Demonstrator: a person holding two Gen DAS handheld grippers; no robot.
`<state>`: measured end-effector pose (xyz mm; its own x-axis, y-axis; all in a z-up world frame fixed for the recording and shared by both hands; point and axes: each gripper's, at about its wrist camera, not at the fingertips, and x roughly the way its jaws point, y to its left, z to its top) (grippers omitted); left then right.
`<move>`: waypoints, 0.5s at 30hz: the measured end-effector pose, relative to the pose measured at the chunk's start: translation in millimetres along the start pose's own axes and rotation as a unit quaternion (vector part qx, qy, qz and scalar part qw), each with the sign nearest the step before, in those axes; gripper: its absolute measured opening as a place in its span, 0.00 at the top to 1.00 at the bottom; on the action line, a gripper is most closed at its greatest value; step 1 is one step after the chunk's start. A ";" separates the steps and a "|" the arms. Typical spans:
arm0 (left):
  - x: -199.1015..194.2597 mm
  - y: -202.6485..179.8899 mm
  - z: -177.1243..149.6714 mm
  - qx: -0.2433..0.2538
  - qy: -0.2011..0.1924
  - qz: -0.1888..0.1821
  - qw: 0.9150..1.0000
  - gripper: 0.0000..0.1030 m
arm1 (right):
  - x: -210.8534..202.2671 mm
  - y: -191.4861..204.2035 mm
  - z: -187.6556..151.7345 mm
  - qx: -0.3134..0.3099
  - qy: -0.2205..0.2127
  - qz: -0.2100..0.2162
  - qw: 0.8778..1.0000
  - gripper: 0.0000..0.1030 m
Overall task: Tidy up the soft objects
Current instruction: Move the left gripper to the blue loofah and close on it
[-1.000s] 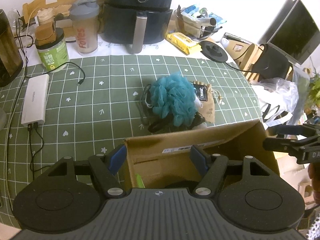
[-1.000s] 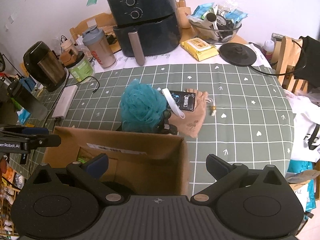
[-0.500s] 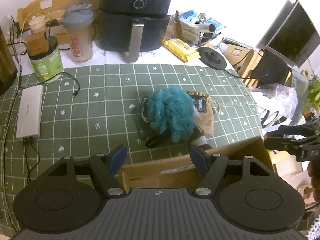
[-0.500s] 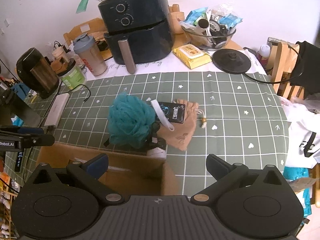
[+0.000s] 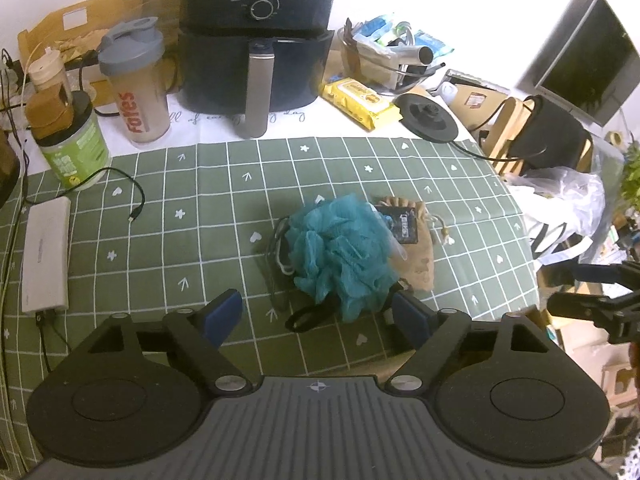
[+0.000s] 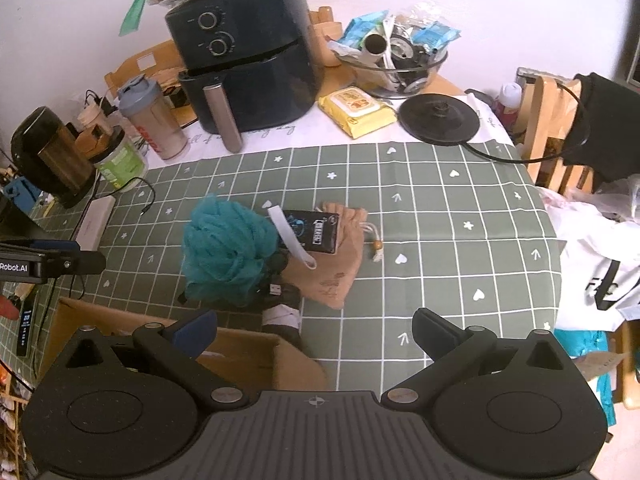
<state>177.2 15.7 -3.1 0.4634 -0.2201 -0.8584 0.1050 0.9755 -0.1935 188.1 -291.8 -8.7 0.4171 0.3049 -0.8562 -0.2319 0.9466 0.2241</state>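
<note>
A teal mesh bath pouf lies mid-table on the green checked cloth, on top of black straps. Beside it a black packet rests on a tan drawstring pouch. My left gripper hovers just short of the pouf, its jaws opening and its pads touching nothing. My right gripper is open and empty, above the cloth in front of the pouch. An open cardboard box sits at the near table edge, mostly hidden under both grippers.
Along the back stand a black air fryer, a shaker bottle, a green jar, a yellow wipes pack, a kettle base and a glass bowl. A white power bank lies left. A chair stands right.
Both views have shifted from over the box toward the pile, so the box has slid down and almost out of the left view. The left jaws stand wider.
</note>
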 end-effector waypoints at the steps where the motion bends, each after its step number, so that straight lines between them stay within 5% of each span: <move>1: 2.4 -0.4 2.3 0.001 0.002 0.001 1.000 0.19 | 0.2 -1.3 0.4 0.002 0.000 -0.001 1.000 0.00; 15: 54.2 -9.7 33.7 -0.008 0.052 -0.012 0.999 0.19 | 4.3 -19.4 0.7 0.025 0.004 -0.012 1.000 0.00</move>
<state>231.0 -5.7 -31.8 0.3676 -0.2423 -0.8979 0.1006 0.9702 -0.2206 195.0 -308.7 -16.4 0.4151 0.2806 -0.8654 -0.1780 0.9579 0.2252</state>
